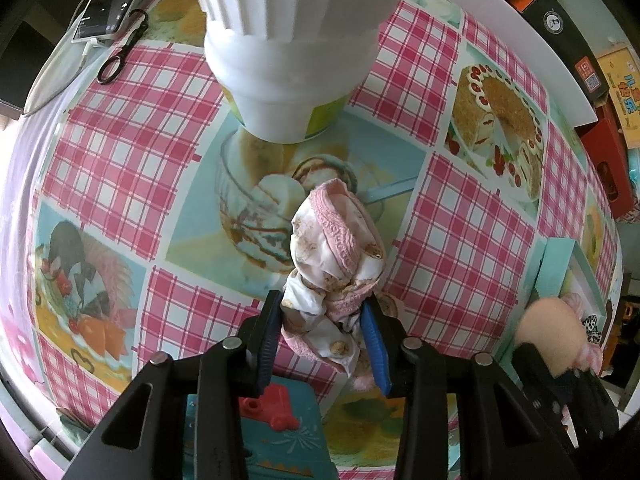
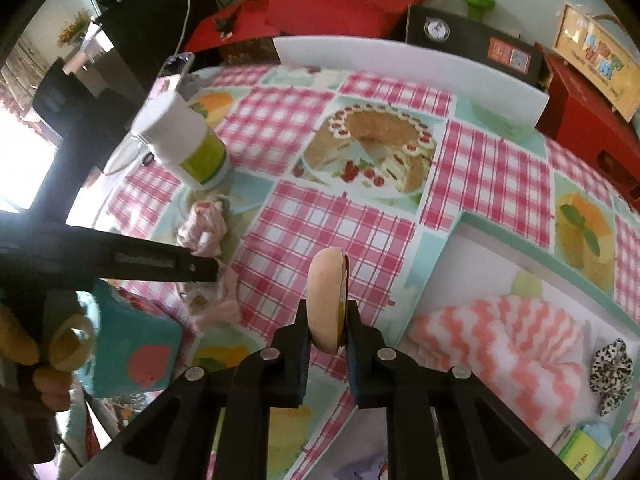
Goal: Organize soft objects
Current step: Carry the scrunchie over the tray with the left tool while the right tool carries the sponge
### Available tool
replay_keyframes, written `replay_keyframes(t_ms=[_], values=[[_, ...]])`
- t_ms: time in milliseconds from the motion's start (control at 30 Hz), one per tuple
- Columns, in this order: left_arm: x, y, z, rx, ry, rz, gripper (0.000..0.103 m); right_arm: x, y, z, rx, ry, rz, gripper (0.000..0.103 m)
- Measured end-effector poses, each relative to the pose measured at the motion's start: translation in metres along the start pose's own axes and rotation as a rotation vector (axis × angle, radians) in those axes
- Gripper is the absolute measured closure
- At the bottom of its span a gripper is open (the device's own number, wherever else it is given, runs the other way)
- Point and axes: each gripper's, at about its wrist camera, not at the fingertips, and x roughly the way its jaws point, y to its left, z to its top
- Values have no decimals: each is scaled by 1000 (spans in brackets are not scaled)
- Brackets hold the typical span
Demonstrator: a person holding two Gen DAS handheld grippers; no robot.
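Our right gripper pinches the peach sponge; our left gripper clamps the pink-trimmed cloth. We should carry the sponge level to the white tray, releasing beside the striped sock.

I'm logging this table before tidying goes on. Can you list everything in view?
Tablecloth: one, pink check with dessert prints, covers the table.
Jar: one, white with a white lid and green label, standing at the far left.
Cloth bundle: one, white with pink trim, on the table.
Sponge puff: one, peach, flat and round.
Box: one, pale green rim, white inside, on the right.
Fuzzy sock: one, pink and white zigzag, inside the box.
Scrunchie: one, leopard print, in the box.
Phone: one, dark screen, at the far edge.
Left gripper: black, blue pads, closed on the cloth bundle.
Right gripper: black, shut on the sponge puff.
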Motion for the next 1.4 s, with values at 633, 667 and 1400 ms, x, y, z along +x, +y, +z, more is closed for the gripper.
replay_keyframes(t_ms=[633,667,1400], values=[[-45,-8,-30,-27,-99,-166,88,-59,-5,-30,109,-101,2,87],[-50,-9,-32,-24,-107,-175,88,-62,-6,-31,113,-106,1,87],[-102,-40,-124,51,-211,-257,88,-118,-22,-89,209,-142,-23,87]])
